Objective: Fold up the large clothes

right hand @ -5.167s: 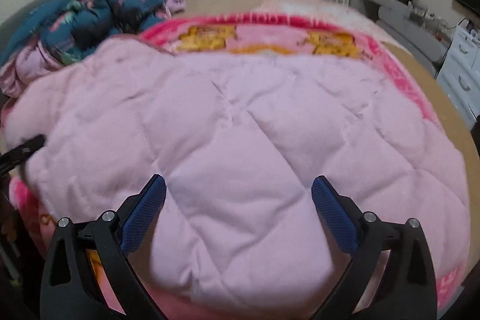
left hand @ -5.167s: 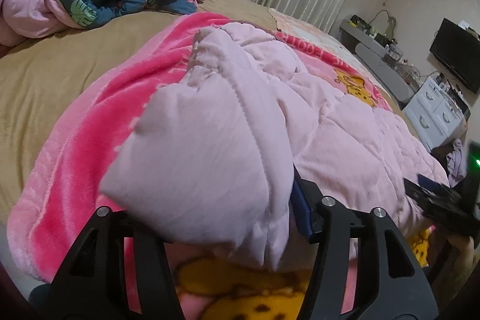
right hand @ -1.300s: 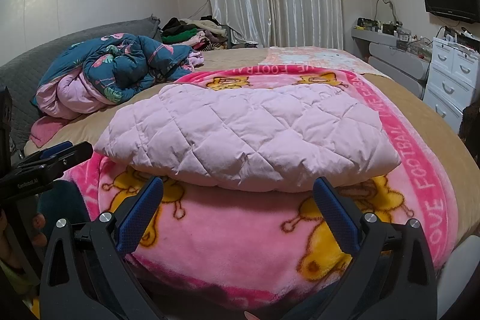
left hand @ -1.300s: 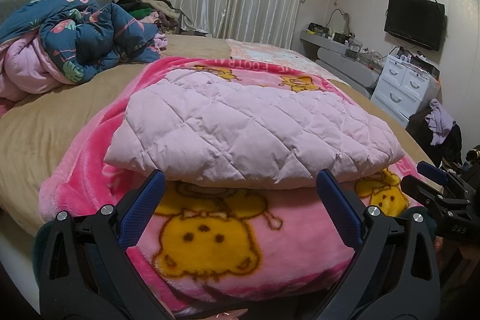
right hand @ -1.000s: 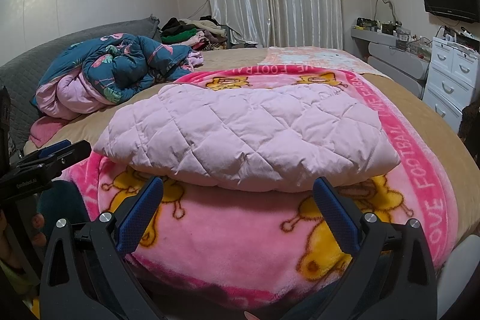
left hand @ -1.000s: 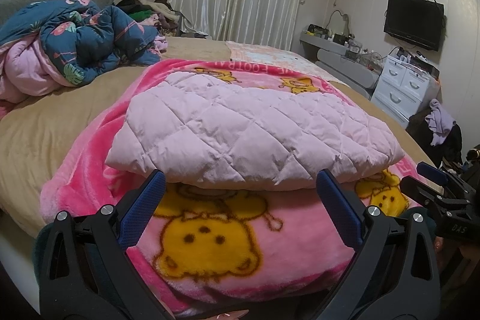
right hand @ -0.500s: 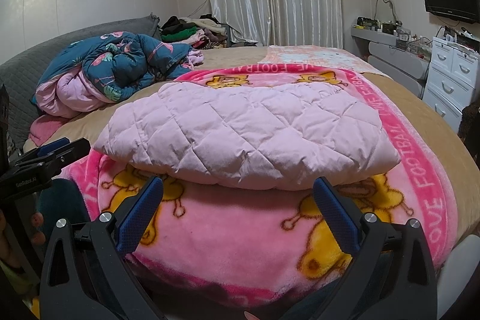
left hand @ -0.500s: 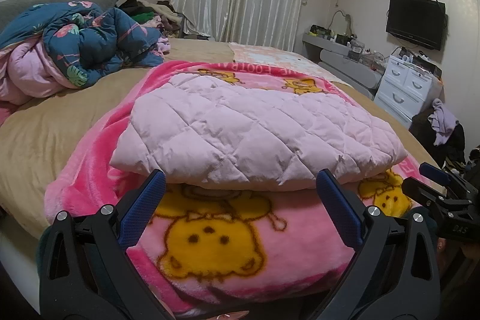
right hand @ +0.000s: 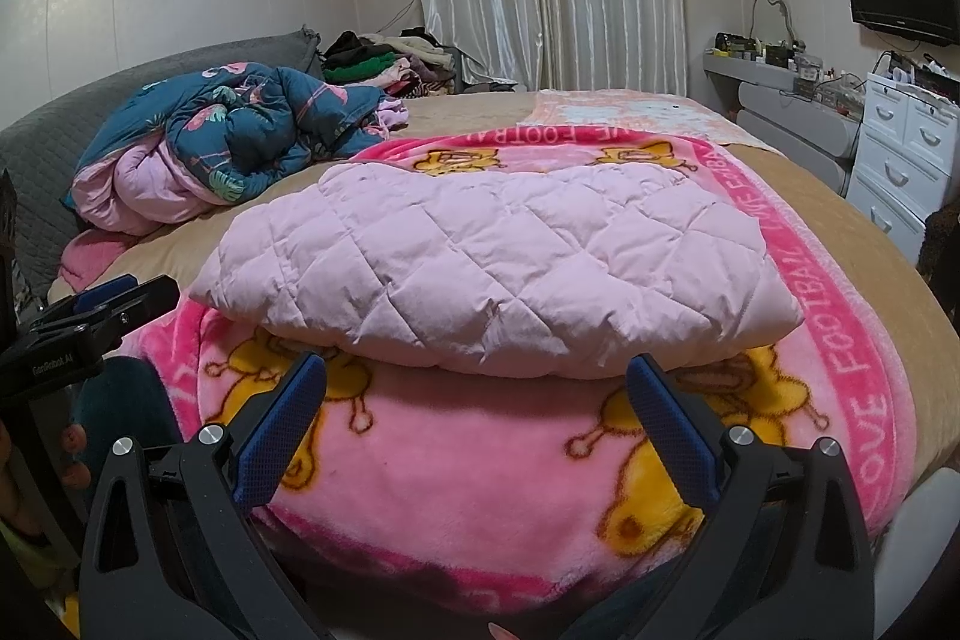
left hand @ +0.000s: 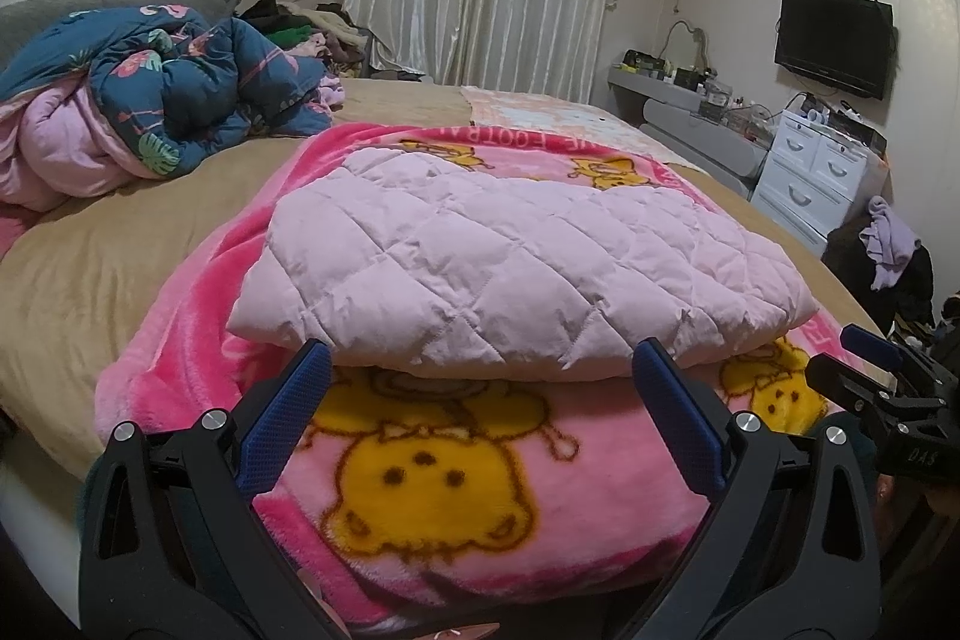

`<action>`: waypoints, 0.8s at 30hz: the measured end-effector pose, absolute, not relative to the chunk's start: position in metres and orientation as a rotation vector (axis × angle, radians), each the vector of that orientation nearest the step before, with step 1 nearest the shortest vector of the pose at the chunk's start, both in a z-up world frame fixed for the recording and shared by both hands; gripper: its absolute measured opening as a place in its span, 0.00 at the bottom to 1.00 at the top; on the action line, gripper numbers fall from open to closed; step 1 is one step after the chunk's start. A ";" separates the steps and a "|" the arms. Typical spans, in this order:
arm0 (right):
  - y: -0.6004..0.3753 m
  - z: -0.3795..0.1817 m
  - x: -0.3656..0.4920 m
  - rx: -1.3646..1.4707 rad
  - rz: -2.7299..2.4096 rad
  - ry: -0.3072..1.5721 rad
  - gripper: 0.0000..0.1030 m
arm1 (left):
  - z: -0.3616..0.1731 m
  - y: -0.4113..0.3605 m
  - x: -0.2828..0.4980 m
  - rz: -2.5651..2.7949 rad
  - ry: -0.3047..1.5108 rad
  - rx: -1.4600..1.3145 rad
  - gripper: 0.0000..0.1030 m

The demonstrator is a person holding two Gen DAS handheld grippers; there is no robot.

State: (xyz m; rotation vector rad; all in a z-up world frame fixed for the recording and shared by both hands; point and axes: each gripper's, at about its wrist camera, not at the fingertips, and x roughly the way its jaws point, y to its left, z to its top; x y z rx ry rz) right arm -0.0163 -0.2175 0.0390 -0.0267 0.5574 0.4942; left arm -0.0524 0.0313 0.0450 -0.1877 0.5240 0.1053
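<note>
Coat [left hand: 510,274], pale pink and quilted, lies folded on the blanket [left hand: 432,472] at 12 o'clock. Left tool [left hand: 480,421] and right tool [right hand: 477,415] are spread, empty. Likely finished; any tidying means pinching a corner lightly.

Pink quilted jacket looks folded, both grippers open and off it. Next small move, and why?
Probably none on the fold: keep both grippers backed off. The pink quilted jacket lies as a compact folded bundle on the pink cartoon blanket. The left gripper and right gripper are open, short of its near edge, holding nothing.
</note>
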 end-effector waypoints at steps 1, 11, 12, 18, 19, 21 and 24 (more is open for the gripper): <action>-0.217 0.039 -0.016 -0.025 0.494 0.558 0.96 | 0.045 0.032 -0.052 0.104 0.524 -0.187 0.91; -0.217 0.040 -0.015 -0.027 0.494 0.559 0.96 | 0.045 0.032 -0.054 0.108 0.522 -0.178 0.91; -0.217 0.039 -0.016 -0.027 0.494 0.560 0.96 | 0.045 0.031 -0.053 0.109 0.523 -0.179 0.91; -0.216 0.039 -0.015 -0.030 0.493 0.560 0.96 | 0.044 0.034 -0.053 0.112 0.525 -0.181 0.91; -0.217 0.039 -0.016 -0.030 0.493 0.560 0.96 | 0.044 0.033 -0.053 0.112 0.525 -0.180 0.91; -0.217 0.038 -0.015 -0.030 0.493 0.561 0.96 | 0.043 0.035 -0.053 0.111 0.525 -0.179 0.91; -0.217 0.037 -0.015 -0.031 0.491 0.565 0.96 | 0.042 0.035 -0.053 0.102 0.529 -0.185 0.91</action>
